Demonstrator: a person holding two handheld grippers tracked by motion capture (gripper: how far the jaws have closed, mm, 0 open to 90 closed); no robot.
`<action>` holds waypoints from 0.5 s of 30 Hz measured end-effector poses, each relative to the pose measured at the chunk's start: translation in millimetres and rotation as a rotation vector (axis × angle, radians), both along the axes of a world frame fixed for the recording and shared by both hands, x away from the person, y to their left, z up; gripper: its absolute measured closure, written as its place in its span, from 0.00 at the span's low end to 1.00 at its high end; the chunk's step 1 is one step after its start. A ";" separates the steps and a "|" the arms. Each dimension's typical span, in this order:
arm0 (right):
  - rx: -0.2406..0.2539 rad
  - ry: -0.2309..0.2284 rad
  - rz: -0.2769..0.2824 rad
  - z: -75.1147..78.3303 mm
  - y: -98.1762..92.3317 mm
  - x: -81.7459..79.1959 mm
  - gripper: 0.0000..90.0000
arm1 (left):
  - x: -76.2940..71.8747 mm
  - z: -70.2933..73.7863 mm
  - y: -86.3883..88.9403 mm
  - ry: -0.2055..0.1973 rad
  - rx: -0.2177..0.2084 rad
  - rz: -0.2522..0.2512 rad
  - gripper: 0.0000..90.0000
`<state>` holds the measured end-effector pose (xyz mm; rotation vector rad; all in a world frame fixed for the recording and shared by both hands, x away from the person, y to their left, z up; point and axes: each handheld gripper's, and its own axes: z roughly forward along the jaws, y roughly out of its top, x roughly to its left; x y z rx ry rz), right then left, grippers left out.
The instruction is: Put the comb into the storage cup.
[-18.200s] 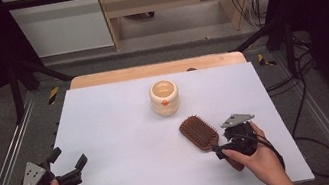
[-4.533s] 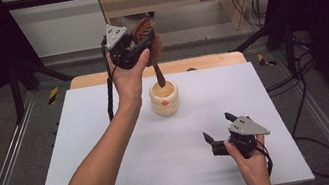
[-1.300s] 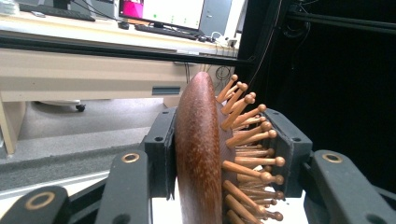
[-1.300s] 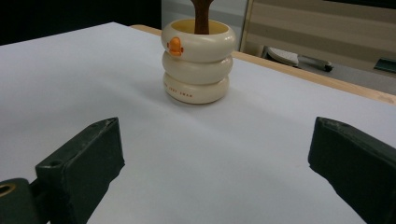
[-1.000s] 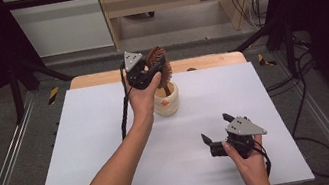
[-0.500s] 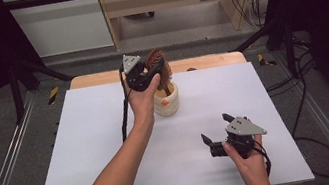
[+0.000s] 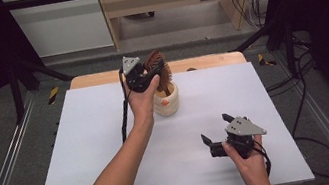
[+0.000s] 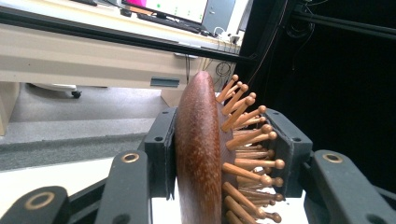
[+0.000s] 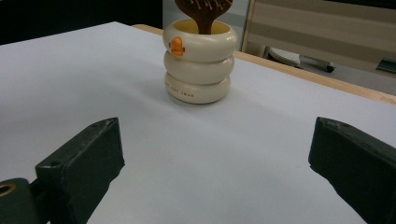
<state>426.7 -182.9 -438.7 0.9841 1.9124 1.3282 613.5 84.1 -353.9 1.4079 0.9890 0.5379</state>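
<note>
The left tool (image 7: pixel 149 74) pinches the hairbrush (image 8: pixel 205 154) by its head, long axis upright, handle apparently already down inside the cup (image 9: pixel 198 60) directly below; the right tool (image 7: pixel 215 137), well apart, stands spread.

The hairbrush (image 8: pixel 198 154) has a dark reddish-brown wooden back with a fine grain, and its pins are a lighter orange-tan with rounded tips. The holder (image 9: pixel 200 60) is cream-coloured, built as three stacked rings, yellowish inside the rim, with a small orange mark on the top ring and tiny orange lettering on the bottom one. The bench (image 7: pixel 86 151) is white with a light wood far edge. Both grippers, left gripper (image 7: pixel 147 75) and right gripper (image 7: pixel 218 136), are black with grey plates.
</note>
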 end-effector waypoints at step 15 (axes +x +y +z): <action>0.000 -0.002 -0.001 0.1 0.0 0.1 0.04 | 0.6 -3.9 1.5 0.004 -0.002 0.002 0.56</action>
